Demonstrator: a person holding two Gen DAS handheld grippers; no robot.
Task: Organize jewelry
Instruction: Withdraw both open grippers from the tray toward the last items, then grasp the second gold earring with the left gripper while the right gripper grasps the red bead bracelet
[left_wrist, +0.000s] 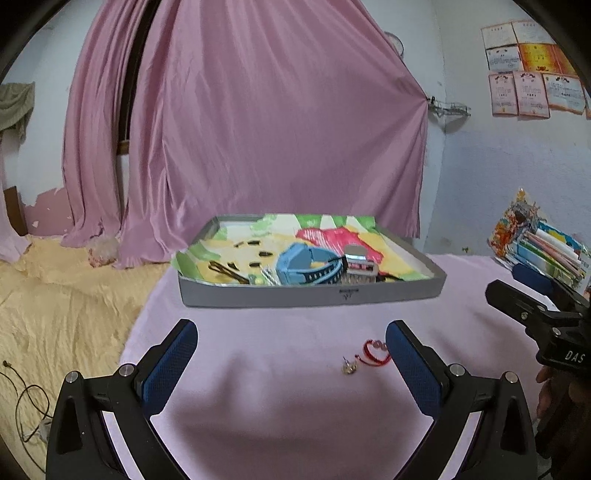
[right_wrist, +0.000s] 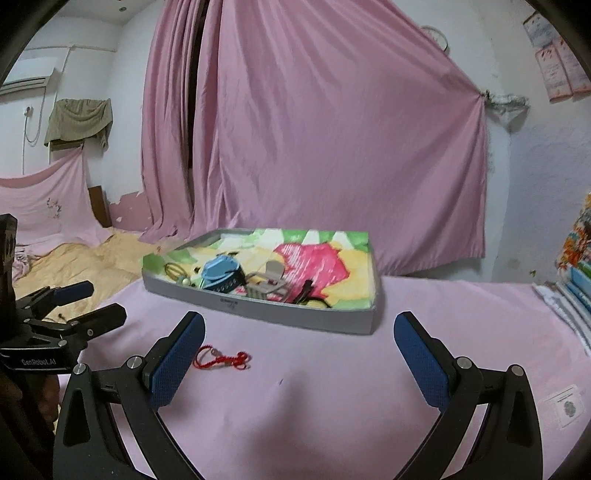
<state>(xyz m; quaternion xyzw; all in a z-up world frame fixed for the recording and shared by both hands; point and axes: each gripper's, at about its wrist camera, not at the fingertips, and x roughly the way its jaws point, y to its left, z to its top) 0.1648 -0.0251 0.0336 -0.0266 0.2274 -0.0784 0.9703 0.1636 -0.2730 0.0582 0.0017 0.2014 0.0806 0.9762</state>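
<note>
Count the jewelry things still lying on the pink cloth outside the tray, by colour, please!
Red: 1, the red cord bracelet.
Gold-silver: 1, a small metal piece, too small to name, seen only from the left wrist.
Total: 2 outside the gray tray.

Cloth: we see soft, matt pink fabric, smooth with a few folds.
Tray: its matt grey wall looks like card or plastic to us; a bright printed paper lines it.
Bracelet: we take it for red woven cord.
Earring: small, shiny metal.
Gripper: we note matt black plastic with steel bolts.
Pads: blue, finely dimpled rubber.
Curtain: thin pink cloth with a faint sheen.
</note>
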